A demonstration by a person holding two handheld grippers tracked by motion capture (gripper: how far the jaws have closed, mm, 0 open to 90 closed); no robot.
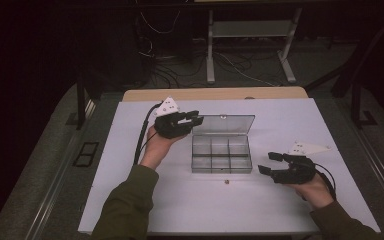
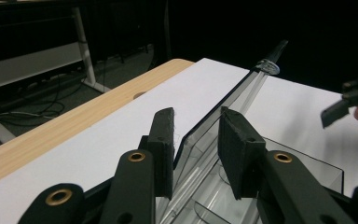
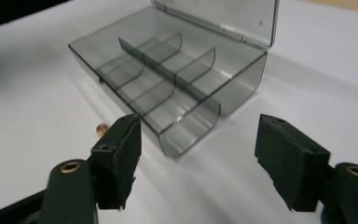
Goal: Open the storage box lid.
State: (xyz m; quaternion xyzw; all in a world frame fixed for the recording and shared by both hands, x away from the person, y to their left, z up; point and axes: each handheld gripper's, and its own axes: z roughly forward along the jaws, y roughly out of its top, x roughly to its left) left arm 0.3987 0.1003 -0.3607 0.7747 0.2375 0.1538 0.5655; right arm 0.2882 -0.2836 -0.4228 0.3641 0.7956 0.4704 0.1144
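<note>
On the white table (image 1: 130,200), a clear plastic box (image 1: 221,153) with 6 compartments is steadied by its raised lid (image 2: 242,95), which stands between the left tool's (image 2: 196,154) narrowly spread pads. The right tool (image 3: 198,158) is held spread and empty, with a small copper screw (image 1: 226,183) lying to its left, nearer it. No writing can be read.

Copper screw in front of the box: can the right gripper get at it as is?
Probably yes. The right gripper stands open and empty beside the clear box, and the screw lies on bare table with nothing between them.
</note>
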